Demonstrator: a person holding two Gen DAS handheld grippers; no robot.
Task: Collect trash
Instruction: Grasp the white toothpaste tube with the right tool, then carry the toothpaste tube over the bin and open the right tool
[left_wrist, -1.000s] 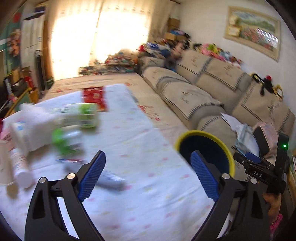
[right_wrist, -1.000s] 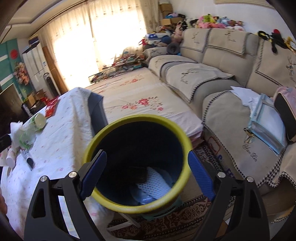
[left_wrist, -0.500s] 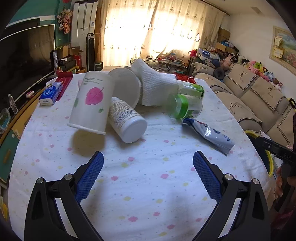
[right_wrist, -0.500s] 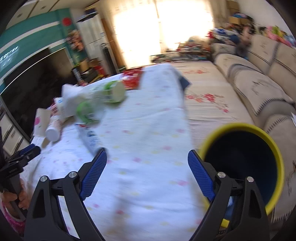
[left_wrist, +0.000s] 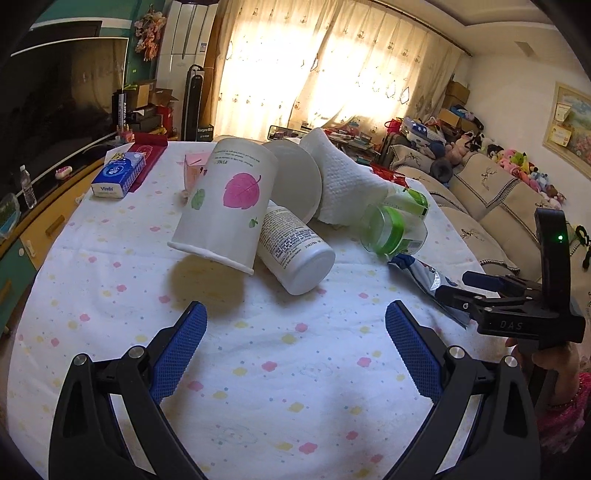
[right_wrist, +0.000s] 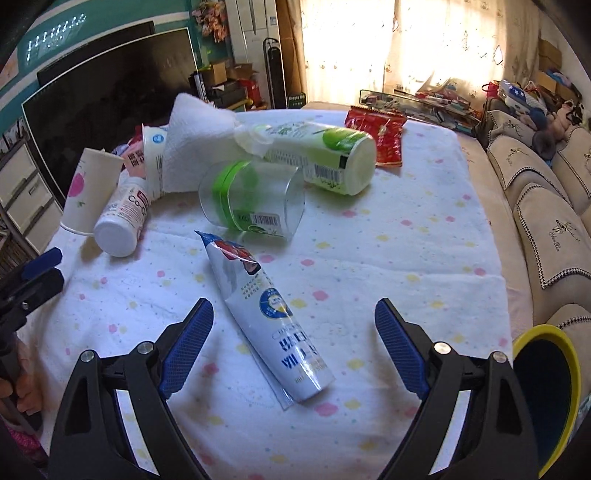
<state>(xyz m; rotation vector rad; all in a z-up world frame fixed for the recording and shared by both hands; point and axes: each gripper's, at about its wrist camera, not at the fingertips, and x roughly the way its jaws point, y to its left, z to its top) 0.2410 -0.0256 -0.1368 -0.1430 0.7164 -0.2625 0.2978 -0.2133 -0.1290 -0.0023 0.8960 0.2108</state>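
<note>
A heap of trash lies on the flowered tablecloth (left_wrist: 295, 369): a paper cup with a pink leaf (left_wrist: 225, 206), a white bottle (left_wrist: 295, 251), a crumpled paper towel (left_wrist: 343, 184), a clear jar with a green lid (right_wrist: 255, 199), a green-and-white bottle (right_wrist: 317, 158) and a red packet (right_wrist: 380, 136). A flattened white-and-blue tube (right_wrist: 266, 306) lies nearest. My right gripper (right_wrist: 293, 317) hangs open above the tube, which runs between its fingers without touching the pads. My left gripper (left_wrist: 295, 321) is open over bare cloth, short of the cup and bottle.
A dark bin with a yellow rim (right_wrist: 546, 387) stands off the table's right edge, next to the sofa (right_wrist: 546, 206). A blue tissue pack (left_wrist: 118, 177) lies at the table's far left. A television (right_wrist: 103, 96) and cabinets line the left side.
Both views have swung from the sofa and bin onto the table. The right gripper has moved from above the bin to over the tube. The left view has held steady lately.
</note>
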